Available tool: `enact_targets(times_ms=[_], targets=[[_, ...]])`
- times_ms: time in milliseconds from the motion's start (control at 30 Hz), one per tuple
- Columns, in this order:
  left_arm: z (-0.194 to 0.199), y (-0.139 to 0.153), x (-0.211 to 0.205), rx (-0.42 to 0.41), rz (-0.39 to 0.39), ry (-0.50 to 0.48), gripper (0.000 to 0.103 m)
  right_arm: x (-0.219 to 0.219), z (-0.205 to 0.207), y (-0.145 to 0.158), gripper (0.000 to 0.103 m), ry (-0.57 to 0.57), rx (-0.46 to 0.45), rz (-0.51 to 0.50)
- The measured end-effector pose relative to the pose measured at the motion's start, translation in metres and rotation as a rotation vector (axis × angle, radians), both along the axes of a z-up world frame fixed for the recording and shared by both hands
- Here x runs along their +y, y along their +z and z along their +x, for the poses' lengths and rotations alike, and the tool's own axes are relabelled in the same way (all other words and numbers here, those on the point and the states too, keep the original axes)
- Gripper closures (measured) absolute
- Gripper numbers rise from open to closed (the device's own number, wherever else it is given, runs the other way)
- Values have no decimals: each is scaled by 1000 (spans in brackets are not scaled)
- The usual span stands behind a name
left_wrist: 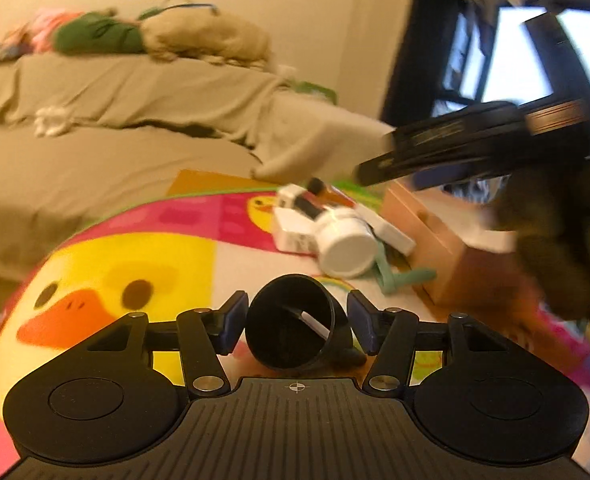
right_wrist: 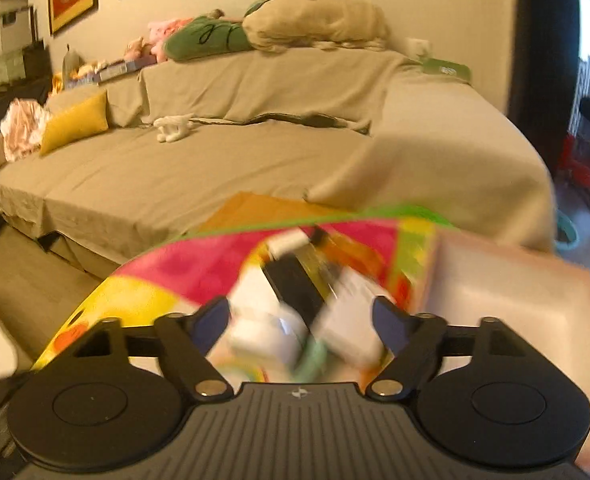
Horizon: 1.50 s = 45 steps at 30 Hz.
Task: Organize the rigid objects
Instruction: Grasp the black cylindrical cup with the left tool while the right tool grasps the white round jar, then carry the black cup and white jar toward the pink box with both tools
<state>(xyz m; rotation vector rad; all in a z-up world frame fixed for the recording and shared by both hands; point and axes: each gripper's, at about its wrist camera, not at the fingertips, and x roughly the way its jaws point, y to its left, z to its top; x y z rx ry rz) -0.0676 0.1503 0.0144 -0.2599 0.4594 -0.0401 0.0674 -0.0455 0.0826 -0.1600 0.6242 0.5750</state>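
Observation:
A black cone-shaped cup lies on its side on the colourful duck mat, between the open fingers of my left gripper, which do not touch it. Beyond it lies a pile of rigid items: a white jar, white boxes and a green piece, next to a tan open box. My right gripper hovers above that box in the left wrist view. In its own blurred view my right gripper is open above the pile.
A beige covered sofa with cushions stands behind the mat. The tan box sits at the mat's right side. A dark window frame and shelves are at the far right. Bare floor lies to the left.

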Motion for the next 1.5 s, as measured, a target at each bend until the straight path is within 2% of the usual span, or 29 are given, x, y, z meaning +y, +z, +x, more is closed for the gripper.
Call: enact_targets(times_ms=[33,67,100,200,400,500,533,567,600,700,800,867,900,1067,1133,1233,1400,1500], targets=[[1,-1,4,4,-21,10,44,15,8,-4,47,5,-19,-26],[1,-1,8,4,-44,15,44,31,17,-9,60,5,-34,-64],[0,-1,10,2,-58,17,45,42,25,-14,67,4,-36,-96],[3,1,10,0,-66,10,45,52,35,-24,78,19,23,-136],[-2,1,3,16,-46,-56,45,21,-11,-21,78,141,125,-120],[-5,1,-5,36,-21,-94,44,11,-38,-20,76,184,63,-150],[-7,1,-7,41,-10,-99,44,9,-45,-20,67,199,32,-160],[-8,2,-8,50,0,-107,44,9,-50,-21,48,213,10,-173],[-9,2,-10,59,10,-113,44,10,-53,-23,37,212,-3,-185],[-13,3,-18,88,68,-138,43,15,-45,-33,37,189,26,-178],[-11,5,-32,102,178,-169,42,23,-25,-50,38,155,104,-163],[-7,4,-41,124,246,-187,40,21,-26,-53,48,136,90,-156],[-4,3,-44,131,269,-192,39,19,-28,-51,48,137,99,-159],[6,-1,-64,134,356,-229,43,-33,-68,-23,48,135,46,-119],[5,2,-72,137,366,-260,47,-61,-84,-16,48,120,47,-105],[1,21,-88,102,369,-334,50,-109,-108,-13,48,81,18,-99],[20,71,-142,-2,546,-438,50,-181,-133,-25,48,-47,5,-69],[43,106,-175,-87,616,-469,50,-212,-142,-32,48,-117,-9,-36]])
